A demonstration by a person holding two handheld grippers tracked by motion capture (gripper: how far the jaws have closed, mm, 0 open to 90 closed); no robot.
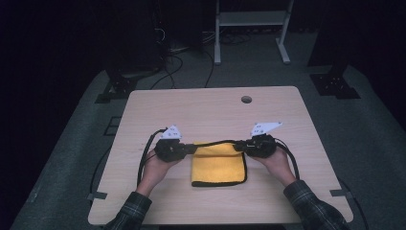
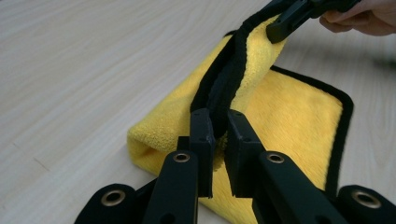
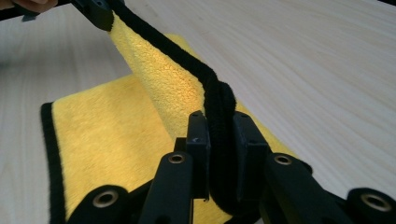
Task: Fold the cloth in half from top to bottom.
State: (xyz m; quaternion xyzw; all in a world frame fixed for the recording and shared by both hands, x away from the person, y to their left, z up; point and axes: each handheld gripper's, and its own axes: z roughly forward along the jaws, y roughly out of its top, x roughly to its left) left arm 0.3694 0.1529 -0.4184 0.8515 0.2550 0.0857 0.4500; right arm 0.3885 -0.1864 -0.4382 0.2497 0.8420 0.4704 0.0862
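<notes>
my left claw (image 1: 190,149) and right claw (image 1: 238,145) each pinch the yellow cloth (image 1: 218,168) by its black edge. i keep my hands low over the table (image 1: 210,108), claws pointing inward.

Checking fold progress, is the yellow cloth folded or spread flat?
Folded: the yellow cloth lies doubled, its black-trimmed far edge lifted by both hand-held grippers.

A pale wood worktop (image 1: 210,108) with rounded corners stands on a grey floor (image 1: 378,139); a round cable hole (image 1: 246,99) sits near its far edge. Beyond it the room falls into darkness. A white metal frame (image 1: 251,19) stands at the far side, right of centre, with loose cables (image 1: 174,57) trailing on the floor to its left.
</notes>
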